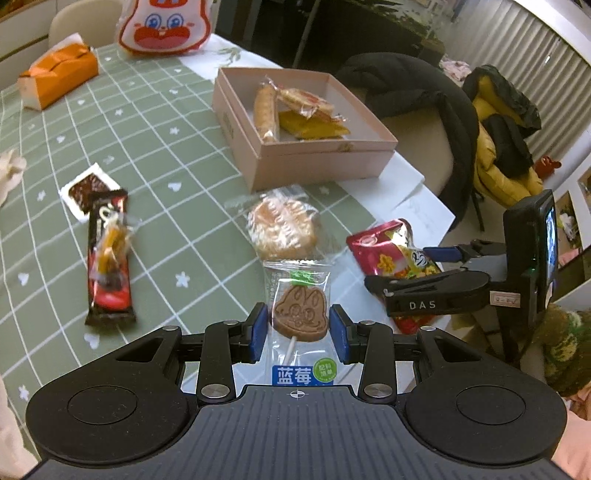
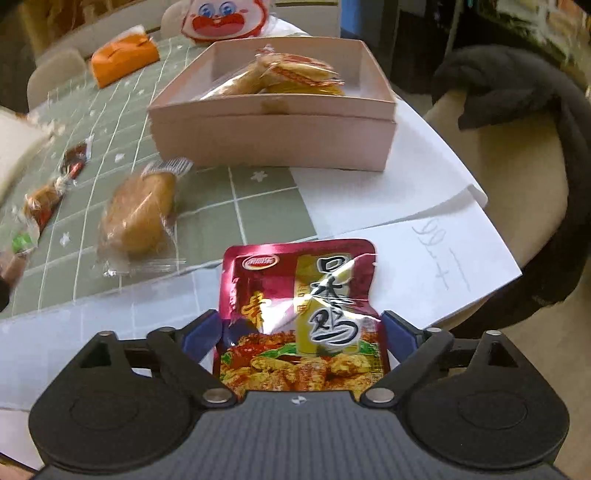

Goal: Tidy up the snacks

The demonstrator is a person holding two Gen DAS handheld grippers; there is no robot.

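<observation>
lying between the blue pads of the left gripper (image 1: 299, 326), a wrapped lollipop (image 1: 301, 314) with a brown rabbit-shaped head is seen; the jaws are apart, with a gap on each side of the candy, and whether the pads touch the clear wrapper cannot be told. the wrapper's blue label end is tucked under the gripper body. a red foil snack pouch (image 2: 301, 317) is framed by the right gripper (image 2: 301, 332); the pouch edges are met by the pads on both sides and the foil is crumpled there, so the jaws are taken as clamped on it. in the left wrist view the same pouch is seen at the near right edge of the worktop (image 1: 155, 155) with the right gripper's fingers across it. a green checked cloth (image 1: 184, 240) covers the worktop, and white paper sheets (image 2: 424, 258) lie under the pouch. a pink box (image 1: 314, 162) is placed beyond both grippers, holding three wrapped snacks: a long biscuit pack (image 1: 266, 114), a red-and-white pack (image 1: 306, 101) and a yellow pack (image 1: 314, 127). a round wrapped pastry (image 1: 282, 227) lies just beyond the lollipop. further left a red-black bar (image 1: 109, 258) is seen with a small wrapped candy (image 1: 112, 240) on top, and a white-edged sachet (image 1: 86, 188) touching its far end. an orange tissue pack (image 1: 59, 74) and a cartoon bag (image 1: 164, 26) sit at the far edge.
</observation>
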